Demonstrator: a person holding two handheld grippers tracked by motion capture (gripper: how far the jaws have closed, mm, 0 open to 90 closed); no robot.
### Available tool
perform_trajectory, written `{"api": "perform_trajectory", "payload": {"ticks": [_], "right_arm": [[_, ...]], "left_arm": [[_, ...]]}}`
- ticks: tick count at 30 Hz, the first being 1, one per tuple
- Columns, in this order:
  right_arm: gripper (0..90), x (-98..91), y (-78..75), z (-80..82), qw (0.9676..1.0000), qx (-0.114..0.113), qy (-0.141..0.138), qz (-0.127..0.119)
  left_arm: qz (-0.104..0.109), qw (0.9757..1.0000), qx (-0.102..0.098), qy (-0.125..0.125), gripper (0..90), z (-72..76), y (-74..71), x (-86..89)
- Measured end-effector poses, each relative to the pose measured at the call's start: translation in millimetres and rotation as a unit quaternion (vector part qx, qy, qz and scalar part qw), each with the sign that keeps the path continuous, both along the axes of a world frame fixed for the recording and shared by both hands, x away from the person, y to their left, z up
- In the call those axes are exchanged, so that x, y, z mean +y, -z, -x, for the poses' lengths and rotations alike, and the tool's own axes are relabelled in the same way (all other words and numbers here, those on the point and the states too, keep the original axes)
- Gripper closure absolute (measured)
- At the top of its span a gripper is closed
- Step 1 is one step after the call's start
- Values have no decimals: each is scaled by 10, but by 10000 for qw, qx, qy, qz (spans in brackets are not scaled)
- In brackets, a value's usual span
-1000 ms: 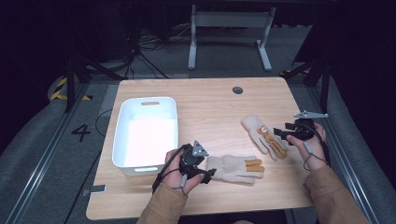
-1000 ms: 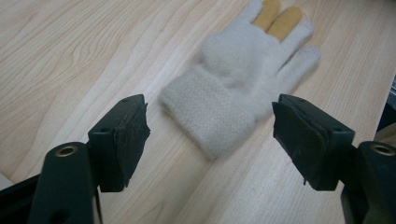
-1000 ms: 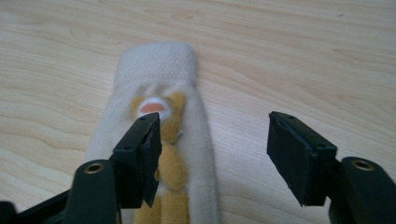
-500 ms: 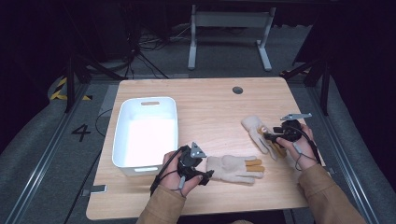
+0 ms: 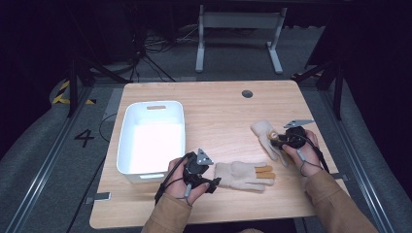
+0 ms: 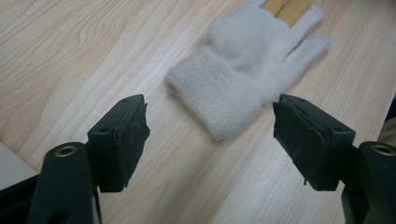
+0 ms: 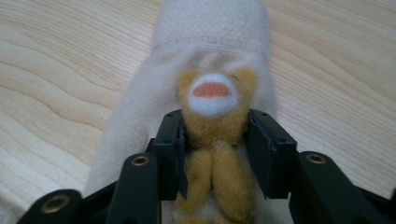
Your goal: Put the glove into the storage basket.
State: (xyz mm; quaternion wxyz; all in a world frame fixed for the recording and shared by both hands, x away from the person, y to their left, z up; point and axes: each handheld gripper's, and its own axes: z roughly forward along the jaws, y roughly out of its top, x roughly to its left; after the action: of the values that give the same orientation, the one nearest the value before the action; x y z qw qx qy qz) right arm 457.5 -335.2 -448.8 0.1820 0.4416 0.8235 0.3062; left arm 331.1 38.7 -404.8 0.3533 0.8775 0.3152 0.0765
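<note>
On a pale wooden surface [image 5: 214, 111], the right hand-held gripper [image 5: 278, 140] has just been closing and now pinches the yellow plush patch of a cream glove [image 5: 265, 135] at about four o'clock, its pads [image 7: 170, 149] pressing the fabric from both sides. At six o'clock, the left hand-held gripper [image 5: 214, 180] rests with jaws spread wide and empty, just short of the cuff of a second cream glove [image 5: 243, 174]. A white bin [image 5: 151, 138] sits at eight o'clock.

White bin [image 5: 151, 138] is set at the table's [image 5: 218, 109] left side — grey cable grommet [image 5: 247, 93] is seen near the far edge.
</note>
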Motion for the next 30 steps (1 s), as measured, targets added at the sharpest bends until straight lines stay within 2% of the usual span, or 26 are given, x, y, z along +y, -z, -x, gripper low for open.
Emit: {"api": "perform_trajectory", "payload": {"ticks": [3,9,19,30], "right_arm": [[672,2,-5,8,10000,-26,-33,50],[714,-7,-26,21,10000,-54,-74,36],[726,-85,-166,84,9998,-139,-135,-99],[728,-205,-401,158,9989,-157,-210,-385]], "left_arm": [[6,10000,2,7,265,-3,0,-14],[16,10000,-2,19,265,-5,-9,-18],[42,9999,-15,92,265,-17,-19,-50],[80,9999,-24,127,265,-19,-46,-55]]}}
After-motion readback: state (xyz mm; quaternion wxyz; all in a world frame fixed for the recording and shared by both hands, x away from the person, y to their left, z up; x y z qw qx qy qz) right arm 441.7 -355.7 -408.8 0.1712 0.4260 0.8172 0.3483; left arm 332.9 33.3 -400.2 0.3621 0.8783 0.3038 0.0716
